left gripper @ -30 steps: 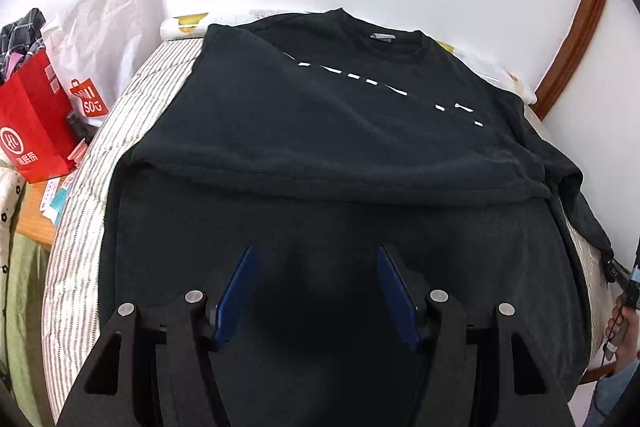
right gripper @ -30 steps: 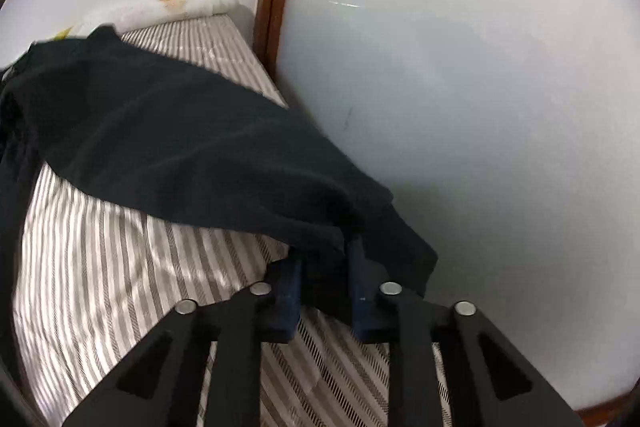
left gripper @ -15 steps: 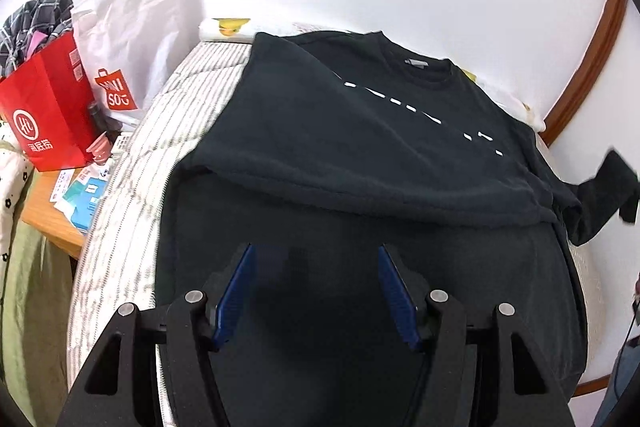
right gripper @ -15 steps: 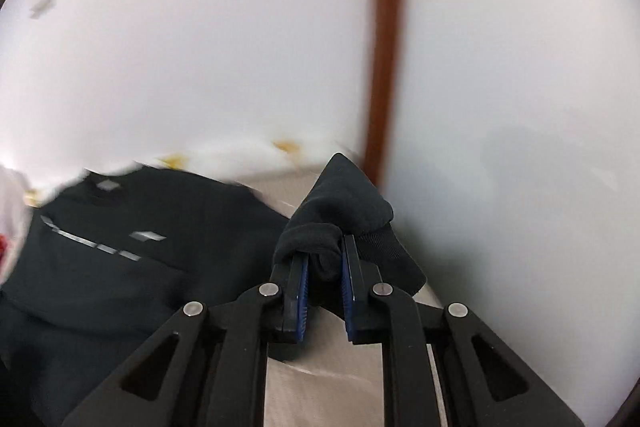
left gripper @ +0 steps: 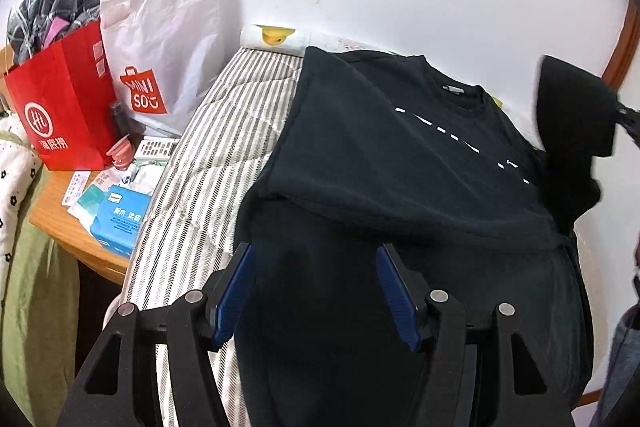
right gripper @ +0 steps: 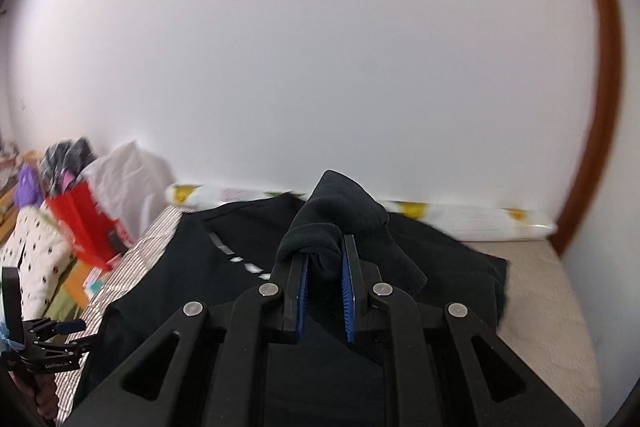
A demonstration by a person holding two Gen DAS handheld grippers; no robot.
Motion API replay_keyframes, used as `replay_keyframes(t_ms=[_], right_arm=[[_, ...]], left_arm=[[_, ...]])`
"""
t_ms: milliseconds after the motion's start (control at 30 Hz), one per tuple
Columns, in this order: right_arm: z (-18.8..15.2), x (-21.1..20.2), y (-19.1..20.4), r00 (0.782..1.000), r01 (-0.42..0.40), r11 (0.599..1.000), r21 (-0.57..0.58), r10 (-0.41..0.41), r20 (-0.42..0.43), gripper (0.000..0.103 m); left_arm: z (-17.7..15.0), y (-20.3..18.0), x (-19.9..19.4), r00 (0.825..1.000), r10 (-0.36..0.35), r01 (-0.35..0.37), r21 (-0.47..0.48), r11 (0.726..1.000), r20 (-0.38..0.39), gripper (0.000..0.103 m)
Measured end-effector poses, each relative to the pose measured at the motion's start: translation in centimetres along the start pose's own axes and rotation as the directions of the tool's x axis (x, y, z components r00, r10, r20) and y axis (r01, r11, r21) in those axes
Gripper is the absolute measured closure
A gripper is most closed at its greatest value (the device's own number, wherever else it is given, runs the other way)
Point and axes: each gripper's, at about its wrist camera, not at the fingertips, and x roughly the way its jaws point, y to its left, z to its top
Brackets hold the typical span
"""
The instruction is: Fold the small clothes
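A black sweatshirt (left gripper: 400, 163) with a white dashed print lies on the striped bed, its left side folded inward. My left gripper (left gripper: 316, 291) is open and empty, hovering over the lower part of the garment. My right gripper (right gripper: 325, 255) is shut on the black sleeve cuff (right gripper: 340, 215) and holds it lifted above the body of the sweatshirt (right gripper: 224, 291). In the left wrist view the raised sleeve (left gripper: 572, 115) hangs in the air at the right edge.
A striped mattress (left gripper: 224, 147) runs along a white wall. A red paper bag (left gripper: 60, 107), a white Miniso bag (left gripper: 160, 55) and small packets (left gripper: 116, 215) crowd a wooden side table (left gripper: 56, 227) at the left. A brown door frame (right gripper: 600, 107) stands at the right.
My right gripper has lifted the sleeve off the bed's right edge and carried it up and leftward over the sweatshirt. My left gripper has shifted right and stayed open.
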Motion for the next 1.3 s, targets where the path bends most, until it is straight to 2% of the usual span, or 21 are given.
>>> replay_keyframes(t_ms=[167, 333, 367, 400, 433, 500, 633, 800, 1033, 1167, 1300], right_arm=[[-1.6, 5.0, 4.1, 0.995, -0.041, 0.998, -0.039, 0.037, -0.094, 0.087], [-3.8, 8.5, 4.2, 0.983, -0.028, 0.999, -0.04, 0.021, -0.181, 0.082], [-4.2, 9.1, 4.0, 0.978, -0.027, 0.999, -0.033, 0.02, -0.21, 0.071], [-4.7, 9.4, 3.4, 0.971, -0.023, 0.999, -0.024, 0.017, -0.237, 0.053], [-5.4, 9.4, 2.6, 0.968, -0.022, 1.0, -0.014, 0.018, -0.251, 0.045], [-6.7, 9.4, 1.3, 0.961, -0.002, 1.0, 0.0, 0.002, -0.277, 0.021], [-8.8, 7.8, -1.0, 0.946, -0.019, 1.0, 0.019, 0.024, -0.324, 0.02], [-10.3, 4.0, -3.5, 0.952, -0.004, 1.0, 0.008, 0.006, -0.307, 0.02], [-11.4, -0.6, -9.2, 0.965, 0.039, 0.997, 0.071, -0.019, -0.26, 0.02], [-12.1, -2.2, -12.1, 0.967, 0.091, 0.991, 0.096, -0.065, -0.248, 0.02], [-13.3, -3.3, -14.4, 0.966, 0.111, 0.985, 0.133, -0.076, -0.246, 0.02]], left_arm=[[0.0, 0.9, 1.0, 1.0, -0.015, 0.015, 0.004, 1.0, -0.014, 0.043], [0.0, 0.9, 1.4, 0.999, -0.028, 0.029, 0.027, 0.999, -0.023, 0.042], [0.1, 0.7, 1.6, 0.999, -0.034, 0.035, 0.033, 0.999, -0.026, 0.041], [0.2, 0.5, 1.7, 0.999, -0.039, 0.04, 0.04, 0.998, -0.027, 0.041], [0.4, 0.1, 1.8, 0.999, -0.044, 0.045, 0.049, 0.998, -0.027, 0.041], [0.7, -0.7, 1.8, 0.998, -0.054, 0.056, 0.062, 0.996, -0.024, 0.041], [1.7, -3.3, 2.2, 0.996, -0.086, 0.088, 0.095, 0.992, -0.025, 0.041], [2.7, -7.8, 2.3, 0.994, -0.112, 0.114, 0.18, 0.977, -0.021, 0.041], [3.7, -14.1, 2.3, 0.988, -0.154, 0.153, 0.283, 0.947, -0.019, 0.041], [4.0, -17.1, 4.2, 0.988, -0.145, 0.153, 0.338, 0.929, -0.047, 0.04], [3.5, -19.6, 6.5, 0.99, -0.121, 0.142, 0.403, 0.904, -0.078, 0.04]])
